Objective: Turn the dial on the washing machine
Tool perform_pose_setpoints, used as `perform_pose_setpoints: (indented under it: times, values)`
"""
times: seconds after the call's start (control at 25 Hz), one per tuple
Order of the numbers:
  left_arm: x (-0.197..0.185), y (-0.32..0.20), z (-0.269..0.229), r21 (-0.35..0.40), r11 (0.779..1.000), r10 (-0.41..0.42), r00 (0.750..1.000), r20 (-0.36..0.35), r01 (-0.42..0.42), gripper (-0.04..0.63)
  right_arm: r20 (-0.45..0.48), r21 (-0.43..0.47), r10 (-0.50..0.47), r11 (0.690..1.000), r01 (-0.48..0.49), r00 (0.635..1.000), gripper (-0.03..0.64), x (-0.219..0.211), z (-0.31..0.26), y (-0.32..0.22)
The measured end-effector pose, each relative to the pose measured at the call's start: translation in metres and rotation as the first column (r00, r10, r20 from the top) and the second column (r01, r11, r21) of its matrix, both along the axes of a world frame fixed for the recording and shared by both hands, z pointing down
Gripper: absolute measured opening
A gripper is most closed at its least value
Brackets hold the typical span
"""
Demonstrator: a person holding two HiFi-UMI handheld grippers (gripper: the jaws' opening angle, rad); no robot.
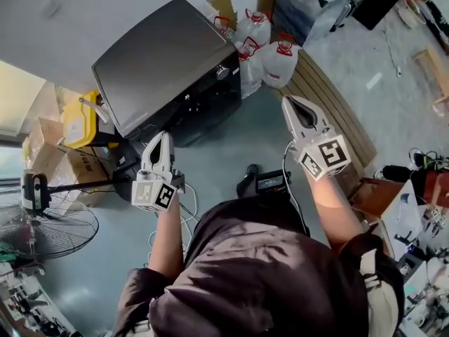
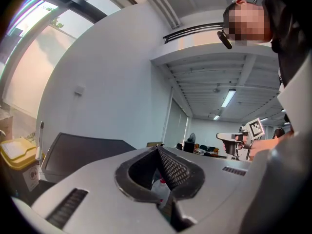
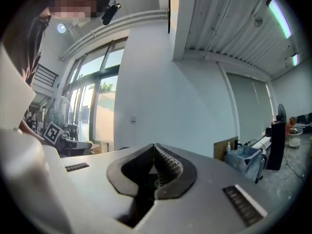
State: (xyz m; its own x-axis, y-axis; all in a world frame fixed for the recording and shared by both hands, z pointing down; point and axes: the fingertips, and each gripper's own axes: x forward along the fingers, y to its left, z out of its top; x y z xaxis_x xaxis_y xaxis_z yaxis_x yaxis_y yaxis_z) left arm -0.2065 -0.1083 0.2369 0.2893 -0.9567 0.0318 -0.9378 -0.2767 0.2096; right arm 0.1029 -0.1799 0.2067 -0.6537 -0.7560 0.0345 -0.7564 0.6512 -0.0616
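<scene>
Head view: the washing machine (image 1: 161, 62) stands ahead of both grippers, touching neither, nearer the left gripper (image 1: 163, 137) than the right gripper (image 1: 290, 102). Left gripper view: jaws pressed together, empty, the machine low at left. Right gripper view: jaws pressed together, empty, facing a white wall (image 3: 161, 96).

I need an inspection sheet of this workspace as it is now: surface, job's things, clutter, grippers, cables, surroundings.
Surface: grey floor.
Job's things: washing machine, lid closed, by the wall; its dial is too small to judge.
Clutter: water jugs beside the machine; yellow container; cardboard boxes.
Grippers: left gripper and right gripper both shut, empty, apart from the machine.
Cables: white cable on the floor.
Surroundings: standing fan; white wall.
</scene>
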Motion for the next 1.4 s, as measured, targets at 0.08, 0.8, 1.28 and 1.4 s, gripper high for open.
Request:
perform_pose_setpoints:
  times: [0.08,0.8,1.28,1.4]
  values:
    - [-0.002,0.022,-0.006,0.018,1.0,0.001,1.0,-0.004,-0.001,0.015,-0.004,0.006,0.021,1.0,-0.021,1.0,0.021,0.007,-0.007,0.023]
    - [-0.021,0.225,-0.009,0.055,0.998,-0.013,1.0,0.017,0.012,0.015,0.016,-0.027,0.053,0.998,-0.052,0.998,0.021,-0.012,0.003,0.239]
    - [0.012,0.324,0.03,-0.052,0.999,0.01,0.998,-0.061,-0.014,0.014,-0.034,-0.092,0.01,0.996,-0.013,0.999,0.021,0.009,0.022,0.315]
    - [0.023,0.329,0.025,-0.043,0.999,-0.001,0.998,-0.06,-0.002,0.015,-0.021,-0.086,-0.043,0.995,0.041,0.999,0.021,0.005,0.021,0.313]
